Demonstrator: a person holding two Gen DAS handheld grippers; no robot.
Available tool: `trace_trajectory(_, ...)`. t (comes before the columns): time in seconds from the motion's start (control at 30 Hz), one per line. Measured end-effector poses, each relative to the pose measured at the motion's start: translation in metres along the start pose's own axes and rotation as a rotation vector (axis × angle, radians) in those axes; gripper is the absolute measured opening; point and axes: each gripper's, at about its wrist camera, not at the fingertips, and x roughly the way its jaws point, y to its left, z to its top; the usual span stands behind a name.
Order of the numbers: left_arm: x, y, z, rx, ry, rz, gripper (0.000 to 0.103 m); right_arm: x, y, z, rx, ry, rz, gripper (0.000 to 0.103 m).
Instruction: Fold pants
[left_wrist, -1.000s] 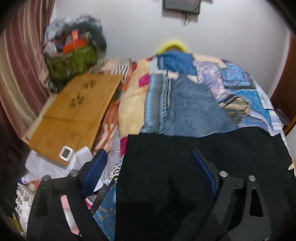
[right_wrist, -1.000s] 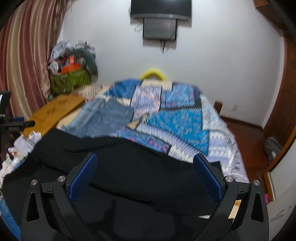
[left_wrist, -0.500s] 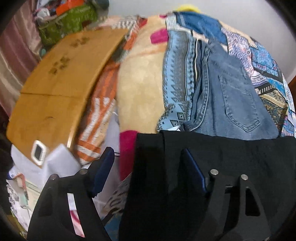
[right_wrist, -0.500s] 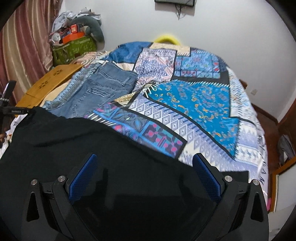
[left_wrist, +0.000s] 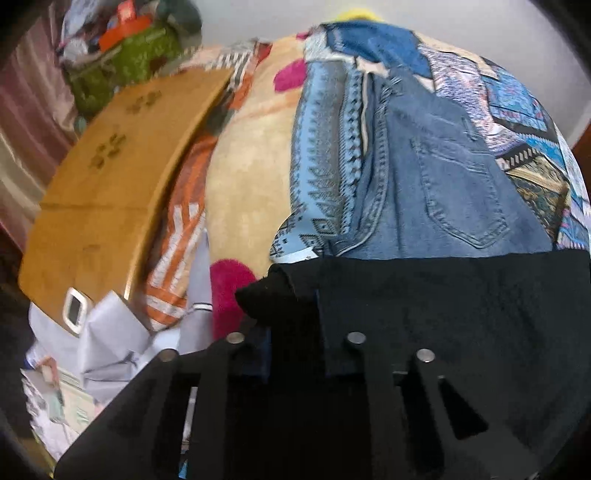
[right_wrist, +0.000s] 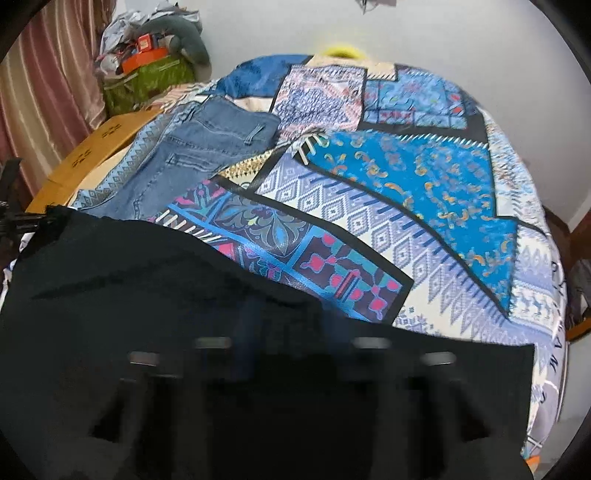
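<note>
Both jaws have just clamped the black pants' (left_wrist: 461, 325) far edge; patterned bedspread (right_wrist: 424, 206) beyond lies bare.

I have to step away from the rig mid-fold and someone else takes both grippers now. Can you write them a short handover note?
Left gripper: jaws have just closed, pinching the left corner of the black pants.
Right gripper: jaws have just closed on the pants' far edge; the picture is blurred there.
The black pants lie spread across the near part of the patchwork bedspread. Blue jeans lie beyond them, untouched.
Done: both far-edge grips taken.
Left: no fold shows yet. Probably lift that edge with both grippers and fold it over, then smooth and fold again.
</note>
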Motion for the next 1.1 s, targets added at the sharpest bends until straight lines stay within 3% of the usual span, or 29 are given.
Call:
trace_trajectory(0.17, -0.033, -0.003, 0.011, 0.015, -0.061, 0.022, 0.011, -0.01, -0.002, 0.007, 0.01, -0.036, -0.048, 0.003)
trace_trajectory(0.33, -0.078, 0.002, 0.032, -0.005, -0.154, 0.006, 0.011, -0.056, -0.009, 0.02, 0.038, -0.153, -0.08, 0.003)
trace_trajectory(0.5, -0.125, -0.002, 0.024, 0.025, -0.233, -0.01, 0.011, -0.106, -0.001, 0.019, 0.028, -0.216, -0.091, 0.003)
trace_trajectory(0.73, -0.178, 0.003, -0.029, 0.032, -0.271, -0.048, 0.01, -0.16, 0.026, -0.025, -0.016, -0.23, -0.098, 0.003)
trace_trajectory(0.9, -0.206, 0.002, -0.075, 0.075, -0.31, -0.001, 0.01, -0.187, 0.043, -0.057, -0.007, -0.239, -0.082, 0.003)
trace_trajectory(1.1, -0.217, 0.016, -0.129, 0.054, -0.295, 0.0, 0.009, -0.209, 0.059, -0.102, 0.03, -0.239, -0.054, 0.003)
